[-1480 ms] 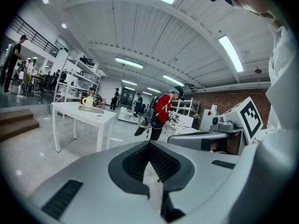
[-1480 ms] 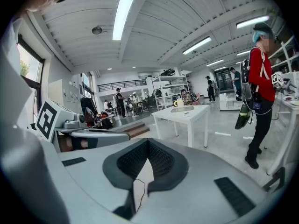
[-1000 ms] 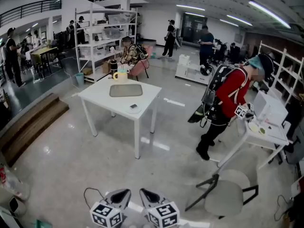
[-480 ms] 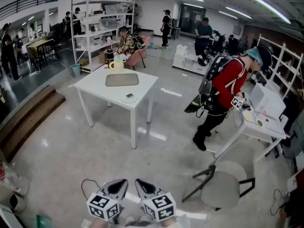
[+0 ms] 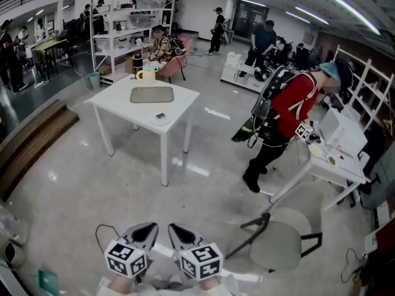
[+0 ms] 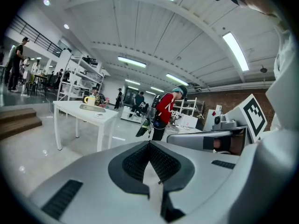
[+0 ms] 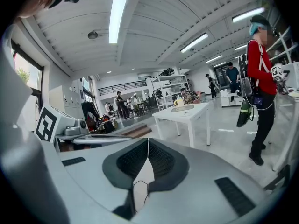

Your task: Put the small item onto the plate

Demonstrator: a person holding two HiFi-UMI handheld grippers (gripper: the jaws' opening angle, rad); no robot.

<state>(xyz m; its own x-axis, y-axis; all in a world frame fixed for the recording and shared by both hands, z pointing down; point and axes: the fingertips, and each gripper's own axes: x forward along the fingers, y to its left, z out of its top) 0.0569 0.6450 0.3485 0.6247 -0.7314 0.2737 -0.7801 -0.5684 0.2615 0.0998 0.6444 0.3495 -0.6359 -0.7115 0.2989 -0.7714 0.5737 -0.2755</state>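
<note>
A white table (image 5: 117, 103) stands far ahead on the left. On it are a grey tray (image 5: 151, 94), a yellow mug (image 5: 146, 75) and, near the front edge, a small dark item (image 5: 160, 115) lying on what looks like a small pale plate (image 5: 160, 120). My left gripper (image 5: 144, 231) and right gripper (image 5: 179, 232) hang side by side at the bottom of the head view, far from the table, both shut and empty. The left gripper view shows the shut left gripper (image 6: 149, 143) and the table (image 6: 84, 110). In the right gripper view are the shut right gripper (image 7: 148, 141) and the table (image 7: 184, 111).
A person in a red top with a backpack (image 5: 281, 113) bends over a second white table (image 5: 333, 162) at the right. A grey chair (image 5: 281, 245) stands at the near right. Shelving (image 5: 126, 29) and more people are behind the table. Brown steps (image 5: 31, 147) run along the left.
The view has moved forward: the table, the person in red and the chair have all shifted left and closer. Both grippers stay shut and held low together.
</note>
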